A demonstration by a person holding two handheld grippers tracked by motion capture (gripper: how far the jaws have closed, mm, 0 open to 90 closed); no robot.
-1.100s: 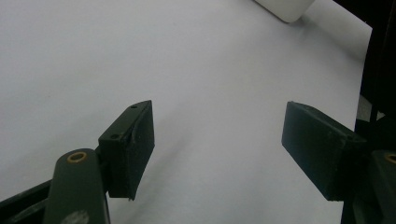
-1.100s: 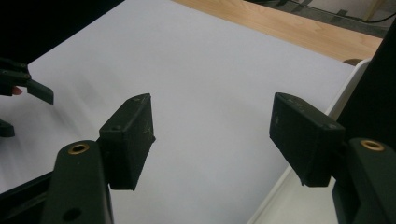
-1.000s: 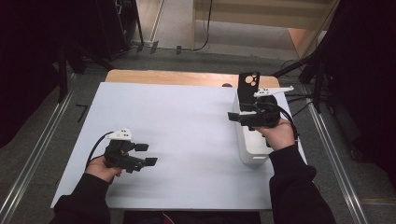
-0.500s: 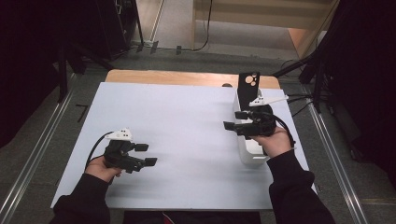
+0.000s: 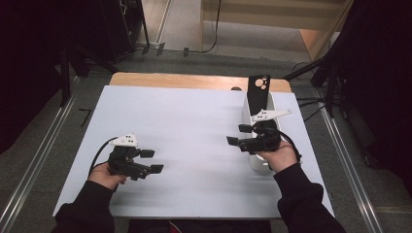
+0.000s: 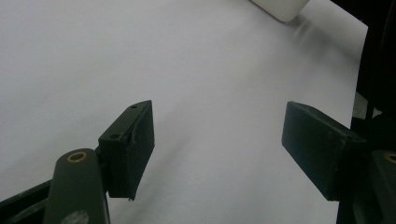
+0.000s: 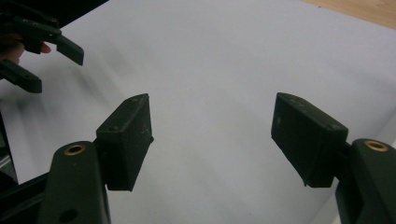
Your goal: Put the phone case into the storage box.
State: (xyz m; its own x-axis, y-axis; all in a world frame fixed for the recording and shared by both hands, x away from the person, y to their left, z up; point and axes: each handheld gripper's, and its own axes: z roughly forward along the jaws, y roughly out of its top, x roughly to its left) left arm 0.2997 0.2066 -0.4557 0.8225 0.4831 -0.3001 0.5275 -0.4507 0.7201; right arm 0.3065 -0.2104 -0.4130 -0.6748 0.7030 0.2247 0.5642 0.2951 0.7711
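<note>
Both tongs stand with their jaws wide apart and nothing between them. Take the white sheet (image 5: 194, 145) covering the table as the landmark: it is the largest thing in view, with a strip of bare wooden tabletop (image 5: 194, 80) showing beyond its far edge. Along the sheet's right side lies a long white tray (image 5: 258, 162), narrow and open-topped, its near end just under the right hand. At the tray's far end a black phone case (image 5: 258, 90) stands upright, its camera cut-outs facing the high view.

Over the tray's near half hovers the right gripper (image 5: 239, 135), aimed leftward across the sheet; its own view looks along its pads (image 7: 130, 140) at bare white. Near the sheet's front left corner, the left gripper (image 5: 151, 160) hangs well apart from the tray, pointing toward it.

Judging by its look, the case is light, thin and somewhat flexible, probably smooth; pinching one long edge near the middle should hold it without bending.
</note>
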